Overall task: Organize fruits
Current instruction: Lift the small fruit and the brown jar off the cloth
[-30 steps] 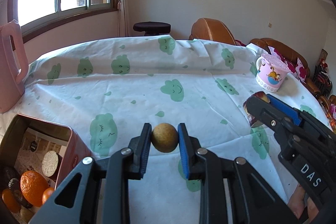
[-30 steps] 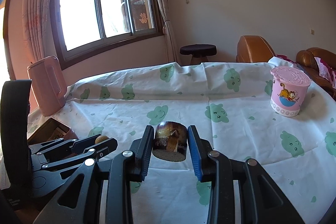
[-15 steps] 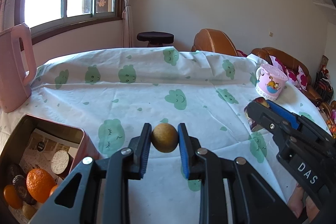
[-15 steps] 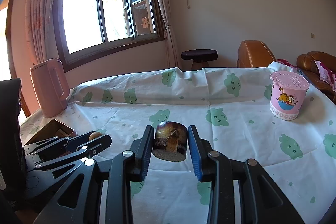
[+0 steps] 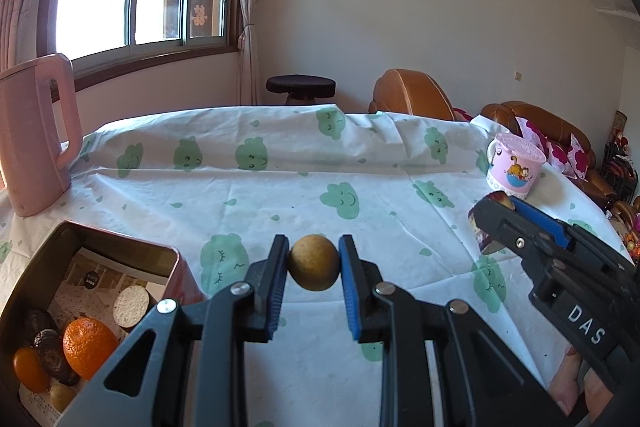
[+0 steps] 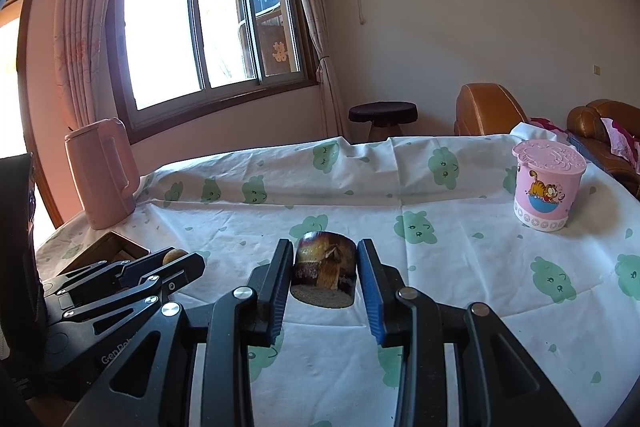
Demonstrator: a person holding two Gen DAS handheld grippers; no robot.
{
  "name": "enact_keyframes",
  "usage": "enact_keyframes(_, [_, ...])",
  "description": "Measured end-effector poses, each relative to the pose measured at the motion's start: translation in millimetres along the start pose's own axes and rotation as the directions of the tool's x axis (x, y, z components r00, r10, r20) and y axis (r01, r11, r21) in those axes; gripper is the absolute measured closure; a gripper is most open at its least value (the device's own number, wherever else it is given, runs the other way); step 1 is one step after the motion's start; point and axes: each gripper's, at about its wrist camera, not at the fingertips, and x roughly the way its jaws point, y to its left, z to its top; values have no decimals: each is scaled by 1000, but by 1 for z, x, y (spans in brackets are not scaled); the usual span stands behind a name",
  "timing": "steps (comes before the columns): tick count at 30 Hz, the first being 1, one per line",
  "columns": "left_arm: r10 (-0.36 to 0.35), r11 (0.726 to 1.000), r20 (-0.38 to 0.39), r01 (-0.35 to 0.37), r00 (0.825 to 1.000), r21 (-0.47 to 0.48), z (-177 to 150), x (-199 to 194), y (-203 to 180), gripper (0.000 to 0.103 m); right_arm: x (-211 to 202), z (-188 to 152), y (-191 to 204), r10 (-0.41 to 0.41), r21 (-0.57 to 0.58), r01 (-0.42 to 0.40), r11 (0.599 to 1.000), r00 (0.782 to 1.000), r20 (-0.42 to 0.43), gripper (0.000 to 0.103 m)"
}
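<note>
Left claw clamped on round tan fruit above cloud-print surface. Red tin lower left holds orange. Right claw grips dark fruit piece.

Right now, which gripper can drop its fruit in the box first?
Left, probably. The left gripper holds the round brown fruit right beside the open box; the right gripper, holding its dark fruit piece, sits farther away.
</note>
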Motion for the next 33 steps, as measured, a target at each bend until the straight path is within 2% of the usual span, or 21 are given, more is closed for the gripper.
enact_keyframes(15, [31, 999, 70, -32, 997, 7, -2, -15, 0, 76, -11, -1, 5, -4, -25, 5, 1000, 999, 42, 68])
enact_keyframes(33, [81, 995, 156, -88, 984, 42, -9, -38, -5, 76, -29, -6, 24, -26, -101, 37, 994, 994, 107, 68])
